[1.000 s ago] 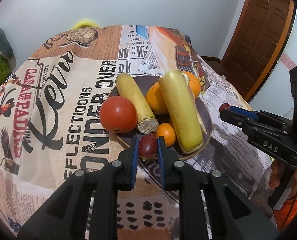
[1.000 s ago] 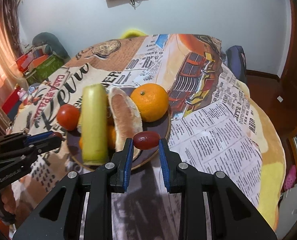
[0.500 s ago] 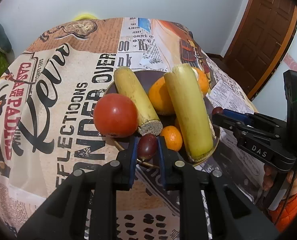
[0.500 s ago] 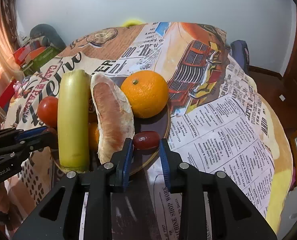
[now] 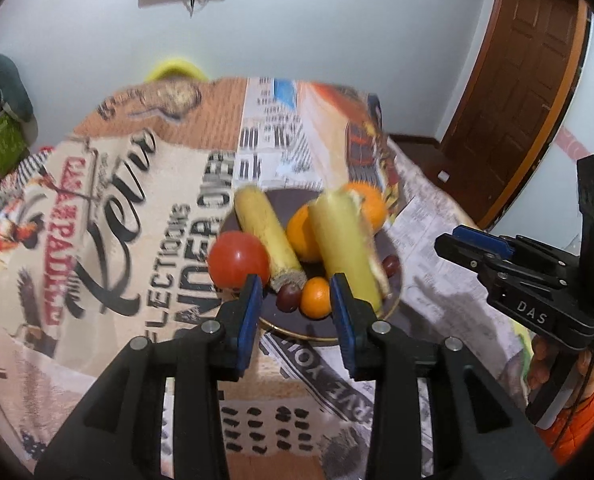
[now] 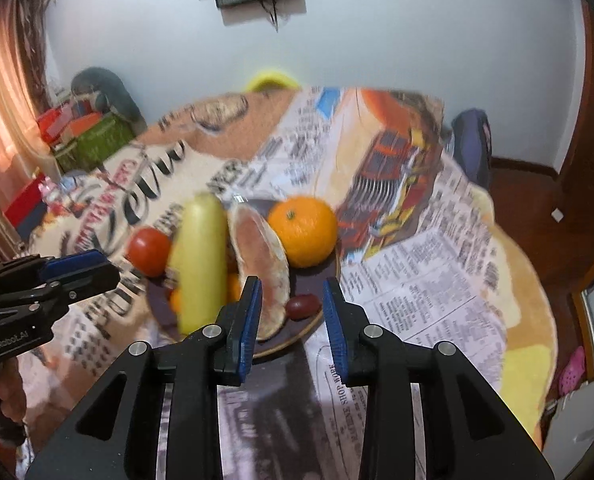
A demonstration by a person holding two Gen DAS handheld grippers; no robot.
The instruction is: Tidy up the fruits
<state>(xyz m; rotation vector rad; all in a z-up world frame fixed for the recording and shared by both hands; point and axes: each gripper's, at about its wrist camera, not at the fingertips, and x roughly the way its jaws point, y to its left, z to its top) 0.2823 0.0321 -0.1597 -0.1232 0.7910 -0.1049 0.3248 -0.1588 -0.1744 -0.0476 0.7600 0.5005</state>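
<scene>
A dark plate holds a red tomato, a banana piece, a pomelo wedge, oranges, a small orange and two dark red grapes. My left gripper is open and empty just above one grape on the plate's near rim. My right gripper is open and empty above the other grape, which also shows in the left wrist view.
The plate sits on a round table under a newspaper-print cloth. A yellow chair back stands behind the table. A wooden door is at the right. Boxes and clutter lie at the left.
Both grippers have opened and let their grapes go onto the plate. Both have pulled back and up from the plate.
</scene>
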